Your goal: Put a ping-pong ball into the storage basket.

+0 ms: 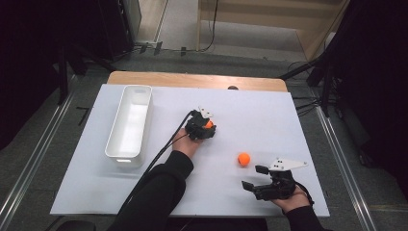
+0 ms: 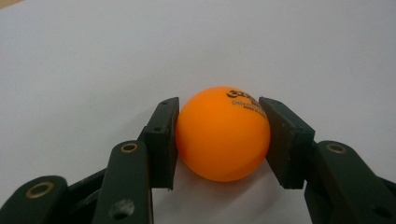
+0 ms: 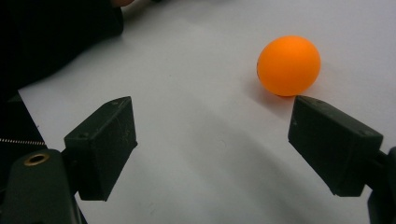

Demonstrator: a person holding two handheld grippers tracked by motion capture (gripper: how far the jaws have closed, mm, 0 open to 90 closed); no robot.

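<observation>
One orange ball (image 2: 223, 134) sits clamped mid-table; another orange ball (image 1: 244, 159) lies free nearby.

You're at a wooden table (image 1: 197, 79) covered by a white sheet (image 1: 269, 120); bare wood only along the far edge. Grey carpet floor (image 1: 53, 159) on both sides, metal rails (image 1: 344, 159) running along it. Black curtains (image 1: 29, 62) left and right, black stand legs (image 1: 308, 72) and cables (image 1: 308, 106) at the far corners. Beyond the table, a lighter floor strip (image 1: 180, 21) and a pale wood panel (image 1: 269, 19). Lighting is even, shadows soft.
</observation>
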